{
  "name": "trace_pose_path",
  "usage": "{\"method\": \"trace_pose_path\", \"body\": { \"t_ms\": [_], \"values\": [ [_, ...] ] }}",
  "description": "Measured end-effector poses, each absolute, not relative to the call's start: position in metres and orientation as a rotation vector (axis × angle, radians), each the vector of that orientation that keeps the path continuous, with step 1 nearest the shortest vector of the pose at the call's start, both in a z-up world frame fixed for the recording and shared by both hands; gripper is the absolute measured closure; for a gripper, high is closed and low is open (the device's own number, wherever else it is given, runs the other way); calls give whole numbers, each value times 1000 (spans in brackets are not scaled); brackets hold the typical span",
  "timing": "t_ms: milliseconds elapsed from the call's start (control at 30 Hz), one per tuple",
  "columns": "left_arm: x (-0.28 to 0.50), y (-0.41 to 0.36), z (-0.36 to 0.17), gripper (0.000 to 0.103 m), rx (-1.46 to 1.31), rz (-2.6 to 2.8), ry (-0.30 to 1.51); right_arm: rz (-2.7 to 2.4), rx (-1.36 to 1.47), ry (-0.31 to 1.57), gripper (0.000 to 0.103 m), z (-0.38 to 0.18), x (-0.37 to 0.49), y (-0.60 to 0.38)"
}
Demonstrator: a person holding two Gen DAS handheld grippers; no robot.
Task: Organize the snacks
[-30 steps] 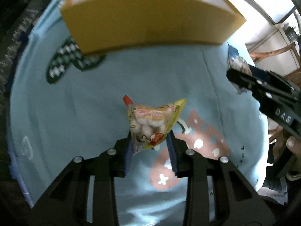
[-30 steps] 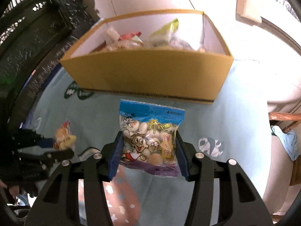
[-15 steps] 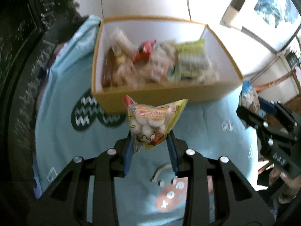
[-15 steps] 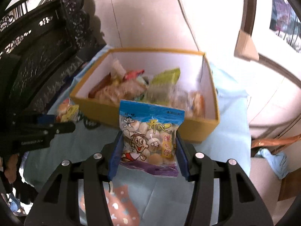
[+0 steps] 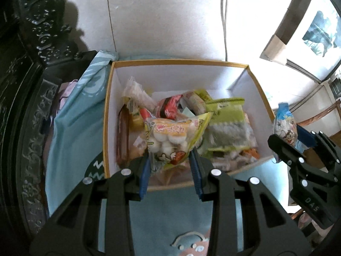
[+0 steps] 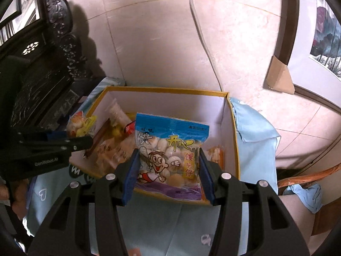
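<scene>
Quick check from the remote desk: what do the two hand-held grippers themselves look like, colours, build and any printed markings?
Both are matte black plastic frames with cut-out struts and silver round screw heads. Each finger carries a blue pad. The left hand-held gripper shows white "GenRobot.AI" lettering in the right wrist view; the right hand-held gripper shows "DAS" in the left wrist view. No cables or sleeves visible.

My left wrist view looks forward and down along my left tongs [image 5: 170, 166], close above the yellow box [image 5: 107, 115]. My right wrist view does likewise along my right tongs [image 6: 168, 175]. Both share that box [image 6: 235, 140] and the wall behind.
</scene>
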State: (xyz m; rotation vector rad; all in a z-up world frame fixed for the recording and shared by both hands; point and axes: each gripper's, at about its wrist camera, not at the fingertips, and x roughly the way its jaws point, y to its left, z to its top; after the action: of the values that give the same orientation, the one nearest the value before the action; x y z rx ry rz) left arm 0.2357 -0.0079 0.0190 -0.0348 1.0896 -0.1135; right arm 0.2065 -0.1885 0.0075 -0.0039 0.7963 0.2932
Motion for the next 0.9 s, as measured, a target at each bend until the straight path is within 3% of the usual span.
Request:
{"method": "trace_pose_path", "body": {
  "t_ms": [200, 233, 267, 300, 333, 400, 900],
  "values": [
    [255, -9, 6, 65, -33, -96, 1103, 274, 16, 807, 48, 0, 226, -188],
    [258, -9, 4, 58, -33, -86, 1107, 270, 26, 809, 46, -2, 229, -188],
    [259, -9, 2, 52, -30, -73, 1105, 260, 34, 809, 35, -4, 231, -189],
    [261, -8, 2, 38, -22, -60, 1101, 247, 40, 808, 28, -4, 232, -190],
    [261, -9, 1, 23, -9, -42, 1095, 231, 45, 804, 26, -5, 232, -192],
    [260, -9, 2, 12, 14, -19, 1085, 239, 47, 809, 26, -5, 233, -192],
    [237, 1, 8, 6, -21, 47, 1110, 250, 27, 809, 26, 3, 219, -188]
  ]
}}
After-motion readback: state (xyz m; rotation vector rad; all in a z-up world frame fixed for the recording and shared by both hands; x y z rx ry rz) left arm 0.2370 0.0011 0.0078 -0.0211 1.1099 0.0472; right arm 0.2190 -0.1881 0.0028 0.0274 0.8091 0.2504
